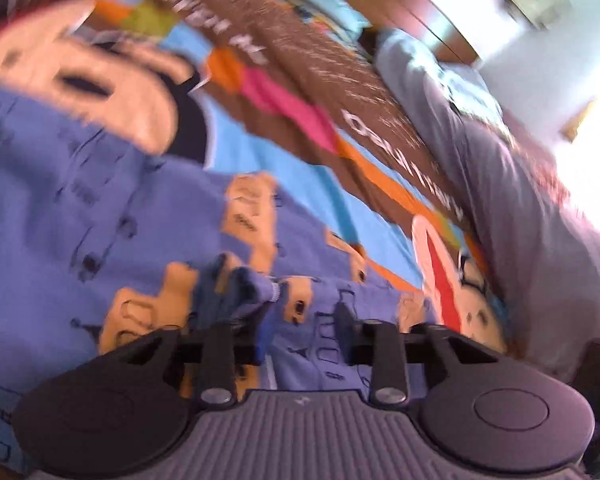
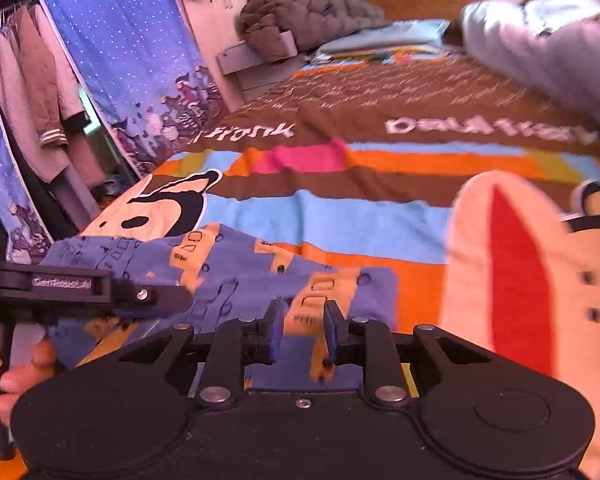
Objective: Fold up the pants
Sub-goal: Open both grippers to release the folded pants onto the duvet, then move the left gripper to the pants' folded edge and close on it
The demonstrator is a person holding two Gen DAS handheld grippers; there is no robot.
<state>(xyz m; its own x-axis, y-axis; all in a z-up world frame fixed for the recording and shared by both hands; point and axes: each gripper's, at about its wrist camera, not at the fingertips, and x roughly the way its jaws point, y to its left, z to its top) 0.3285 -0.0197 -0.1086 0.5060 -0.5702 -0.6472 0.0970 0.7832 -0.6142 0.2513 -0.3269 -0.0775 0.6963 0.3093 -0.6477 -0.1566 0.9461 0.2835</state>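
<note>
Item 1, pants: blue-violet cloth printed with orange buses, lying rumpled on the bedspread at the near edge of the bed. In my right wrist view they spread from 9 o'clock to centre; in my left wrist view they fill the lower left from 6 to 9 o'clock.

Item 2, left gripper: jaws stand apart with pants cloth lying between and under them. A bunched fold sits against the left finger; I cannot tell whether the pads press on anything.

Item 3, right gripper: jaws narrowly apart, blue pads either side of an orange-printed strip of the pants. The picture is too blurred for me to say whether they pinch it.

Item 4, hand: at 8 o'clock in my right view, fingers wrapped round the other gripper's handle.

Item 5, grey bedding: at 2 o'clock, well apart from the pants.
</note>
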